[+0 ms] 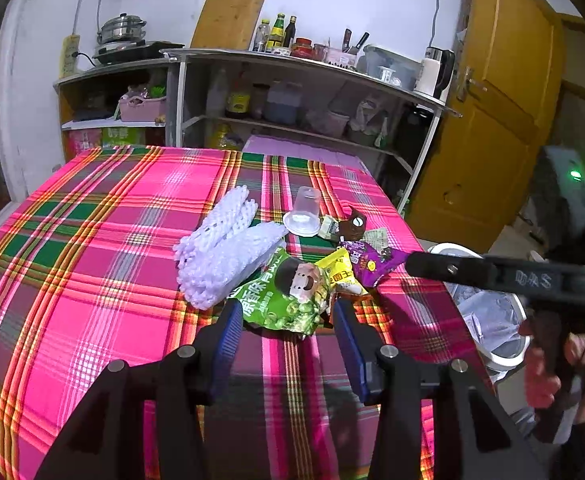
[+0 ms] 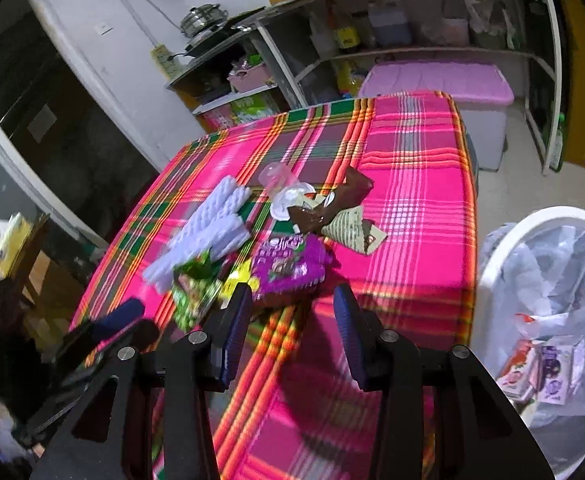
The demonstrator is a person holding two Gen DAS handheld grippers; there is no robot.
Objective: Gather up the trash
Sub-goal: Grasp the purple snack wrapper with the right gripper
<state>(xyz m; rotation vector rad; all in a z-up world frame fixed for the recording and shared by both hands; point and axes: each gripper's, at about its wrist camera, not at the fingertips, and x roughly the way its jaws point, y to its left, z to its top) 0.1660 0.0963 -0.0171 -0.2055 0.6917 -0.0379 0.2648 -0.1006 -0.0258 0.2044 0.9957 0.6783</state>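
Trash lies in a pile on the pink plaid tablecloth (image 1: 92,240): white foam netting (image 1: 224,248), a clear plastic cup (image 1: 302,214) on its side, a green snack bag (image 1: 288,300), a yellow wrapper (image 1: 342,272), a purple wrapper (image 1: 368,260) and a brown wrapper (image 1: 352,226). My left gripper (image 1: 288,316) is open, its fingers on either side of the green bag's near edge. My right gripper (image 2: 292,304) is open just short of the purple wrapper (image 2: 288,264); it shows from the side in the left wrist view (image 1: 416,264).
A white trash bin (image 2: 512,232) lined with a plastic bag stands by the table's right edge and holds some packaging. Behind the table are metal shelves (image 1: 292,60) with bottles and a purple storage box (image 2: 432,80). A yellow door (image 1: 492,120) is at right.
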